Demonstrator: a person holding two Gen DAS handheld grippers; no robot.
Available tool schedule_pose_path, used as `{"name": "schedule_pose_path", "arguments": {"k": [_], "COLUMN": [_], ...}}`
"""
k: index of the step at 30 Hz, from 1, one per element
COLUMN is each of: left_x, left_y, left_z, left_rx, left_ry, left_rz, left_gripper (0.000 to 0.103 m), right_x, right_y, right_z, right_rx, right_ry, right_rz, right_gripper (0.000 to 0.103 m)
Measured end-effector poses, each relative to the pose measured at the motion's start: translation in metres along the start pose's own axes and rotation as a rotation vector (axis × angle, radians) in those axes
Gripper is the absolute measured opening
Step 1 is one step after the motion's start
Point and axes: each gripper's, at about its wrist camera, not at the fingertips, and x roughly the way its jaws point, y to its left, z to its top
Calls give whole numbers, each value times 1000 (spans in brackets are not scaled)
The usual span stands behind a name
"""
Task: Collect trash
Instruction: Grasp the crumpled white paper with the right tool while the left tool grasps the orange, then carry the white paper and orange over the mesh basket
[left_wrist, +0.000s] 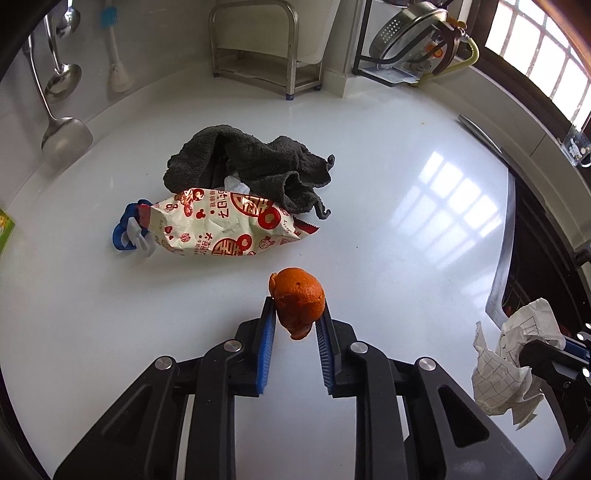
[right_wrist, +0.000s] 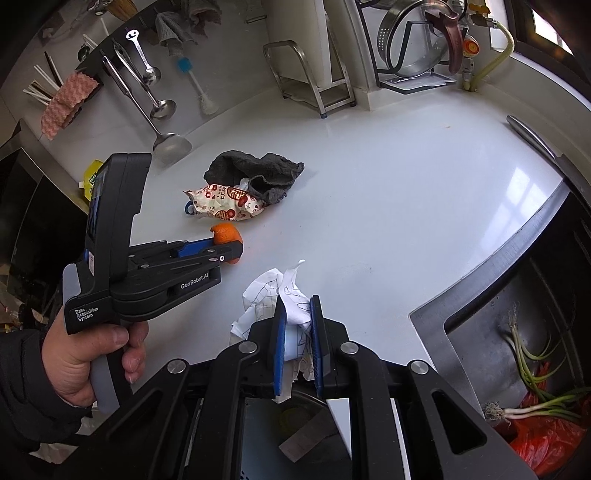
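My left gripper (left_wrist: 298, 308) is shut on an orange peel (left_wrist: 298, 301) and holds it above the white counter (left_wrist: 406, 240); the peel also shows in the right wrist view (right_wrist: 226, 233). My right gripper (right_wrist: 298, 306) is shut on a crumpled sheet of white paper (right_wrist: 291, 299), which also shows at the right edge of the left wrist view (left_wrist: 506, 354). A red-and-white snack bag (left_wrist: 221, 225) with a blue clip (left_wrist: 125, 230) lies on the counter beyond the peel, partly under a dark grey cloth (left_wrist: 255, 162).
A sink (right_wrist: 517, 332) with green onions (right_wrist: 532, 373) and a red plastic bag (right_wrist: 550, 432) is at the right. Ladles (left_wrist: 61, 77) and a brush (left_wrist: 116, 55) hang at the back left. A metal rack (left_wrist: 258, 48) and a colander stand (left_wrist: 406, 37) are at the back.
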Motion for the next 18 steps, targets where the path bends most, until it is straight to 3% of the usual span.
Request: {"name": "schedule_pose_path", "arguments": {"k": [18], "left_x": [-75], "left_y": [9], "left_z": [-28], "left_rx": [8], "left_ry": [-74], "left_rz": [14], "left_gripper": [18], "right_x": [-21], "right_y": [37], "right_z": [-12], "right_rx": [-66], "right_ry": [-31], "right_rz": [56], "right_gripper": [12]}}
